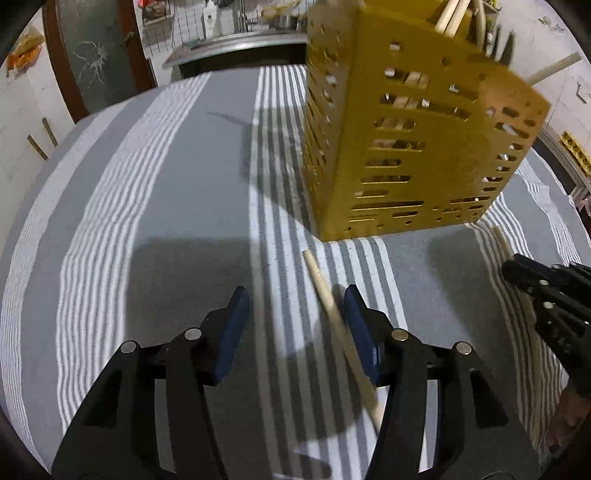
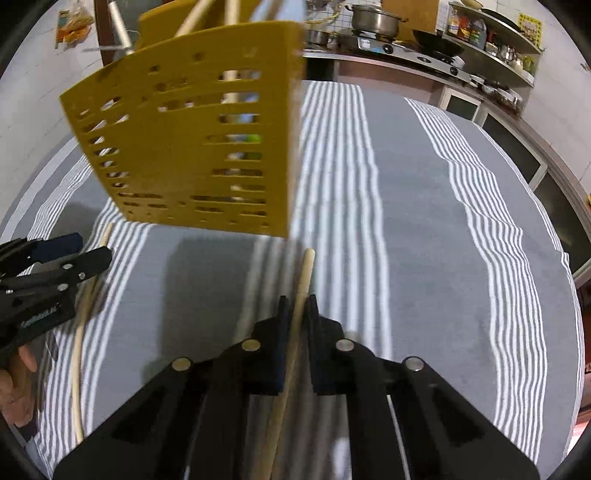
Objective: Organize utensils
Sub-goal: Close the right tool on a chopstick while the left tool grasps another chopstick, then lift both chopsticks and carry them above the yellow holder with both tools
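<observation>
A yellow perforated utensil holder stands on the striped cloth with wooden sticks poking out of its top. In the left wrist view my left gripper is open low over the cloth. A wooden chopstick lies between its blue pads, close against the right pad. In the right wrist view my right gripper is shut on a second chopstick, whose tip points toward the holder's base. The left gripper shows at the left edge there, over its chopstick. The right gripper appears at the right edge of the left wrist view.
A grey and white striped cloth covers the table. Behind it are a counter with a stove, a pot, a dark pan and a shelf of jars. A person's hand holds the left gripper.
</observation>
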The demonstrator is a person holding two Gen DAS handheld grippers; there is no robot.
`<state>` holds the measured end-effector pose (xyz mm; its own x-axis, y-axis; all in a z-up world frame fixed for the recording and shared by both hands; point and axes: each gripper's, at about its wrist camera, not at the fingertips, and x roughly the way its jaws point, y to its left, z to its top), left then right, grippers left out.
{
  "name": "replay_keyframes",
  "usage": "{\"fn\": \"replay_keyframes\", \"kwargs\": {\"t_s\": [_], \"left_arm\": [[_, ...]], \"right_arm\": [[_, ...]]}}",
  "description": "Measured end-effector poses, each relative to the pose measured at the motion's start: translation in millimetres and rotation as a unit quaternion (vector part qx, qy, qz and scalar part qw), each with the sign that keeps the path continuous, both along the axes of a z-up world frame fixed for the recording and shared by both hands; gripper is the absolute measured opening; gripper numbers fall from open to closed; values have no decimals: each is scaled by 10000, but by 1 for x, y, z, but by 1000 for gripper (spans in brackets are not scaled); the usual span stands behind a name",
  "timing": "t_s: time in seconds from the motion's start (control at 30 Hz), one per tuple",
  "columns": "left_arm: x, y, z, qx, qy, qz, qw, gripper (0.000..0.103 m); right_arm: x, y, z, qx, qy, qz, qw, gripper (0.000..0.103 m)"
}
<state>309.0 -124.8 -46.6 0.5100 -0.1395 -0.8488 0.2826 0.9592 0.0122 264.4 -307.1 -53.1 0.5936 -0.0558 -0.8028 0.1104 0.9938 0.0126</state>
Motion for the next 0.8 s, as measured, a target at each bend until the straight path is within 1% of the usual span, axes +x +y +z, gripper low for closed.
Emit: {"fn": "replay_keyframes", "kwargs": {"t_s": [0.07, 0.13, 0.23, 0.3, 0.37, 0.4, 0.47, 0.5, 0.57, 0.67, 0.8], "left_arm": [[2, -6, -1, 120, 32, -22, 9999, 52], [4, -12, -2, 142, 94, -9, 9999, 49], [0, -17, -3, 206, 24, -76, 9998, 36], [-2, -18, -2, 187, 35, -56, 9998, 15], [-2, -17, -1, 128, 65, 2, 9999, 6], [-2, -16, 0, 97, 78, 9, 9999, 4], [-2, -12, 2, -30, 128, 17, 9999, 4], [-3, -10, 4, -115, 146, 22, 9998, 4], [-6, -5, 11, -358, 154, -19, 9992, 4], [-19, 1, 29, -508, -55, -108, 9986, 4], [-38, 8, 59, -686, -466, -280, 9962, 4]], "right_arm": [[2, -4, 0, 36, 22, -7, 10000, 9], [5, -5, 0, 50, 45, 9, 10000, 9], [12, -3, -1, 13, 89, 41, 10000, 9], [16, -6, -3, 82, 101, 34, 9999, 9], [18, -10, -3, 204, 118, 29, 9997, 9], [20, -12, -3, 254, 138, 55, 9996, 9], [20, -14, -1, 292, 155, 135, 9994, 6], [18, -15, 1, 324, 143, 154, 9993, 6], [14, -17, 10, 397, 1, 197, 9990, 6], [2, -23, 27, 534, -326, 207, 9978, 6], [-16, -30, 57, 720, -884, 237, 9932, 6]]}}
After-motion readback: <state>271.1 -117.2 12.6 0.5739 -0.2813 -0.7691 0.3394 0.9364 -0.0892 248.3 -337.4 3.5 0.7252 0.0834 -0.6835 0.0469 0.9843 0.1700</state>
